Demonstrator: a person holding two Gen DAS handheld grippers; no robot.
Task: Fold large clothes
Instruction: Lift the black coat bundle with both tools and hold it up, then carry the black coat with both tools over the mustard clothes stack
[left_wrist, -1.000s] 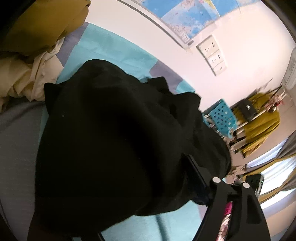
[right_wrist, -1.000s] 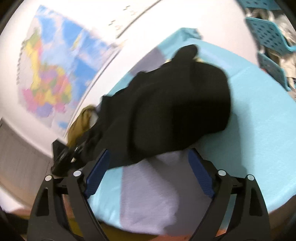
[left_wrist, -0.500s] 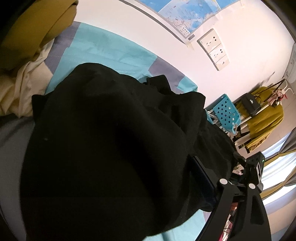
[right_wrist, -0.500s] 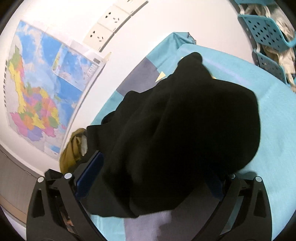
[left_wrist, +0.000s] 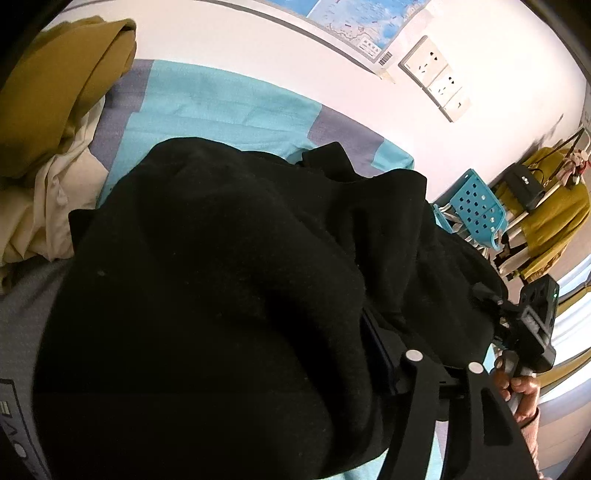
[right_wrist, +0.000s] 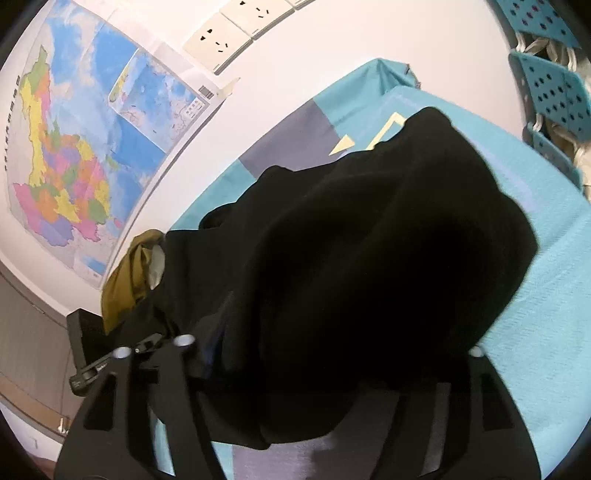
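While its jaws have just been closing, the left hand-held gripper (left_wrist: 229, 350) has the black garment (left_wrist: 240, 221) bunched between them. Only the finger at 4 o'clock shows and the other is buried under cloth, so I cannot tell whether the pads are pressing yet. The right hand-held gripper (right_wrist: 343, 343) has also just been closing its jaws. The same garment fills the gap between them and drapes over both fingers, so a firm grip cannot be confirmed there either.

In both views the garment sits in the middle, on the teal and grey sheet (left_wrist: 221, 99). It is a rumpled heap with rounded bulges and no flat panel or crisp edge. Its near side is at the hand-held grippers and its far side lies toward the wall.

By my reading, folding has hardly begun. No fold shows, and the garment would need to be lifted or spread flat, squared up, then folded over.

From the right wrist its long axis runs from 7 o'clock to 1 o'clock, and a narrower end points at the wall at 1 o'clock. From the left wrist the axis runs from about 7 to 2 o'clock. No collar, sleeve or hem can be made out in the dark cloth.

Other clothes (left_wrist: 55, 110), mustard and cream, are piled at 10 o'clock in the left view.
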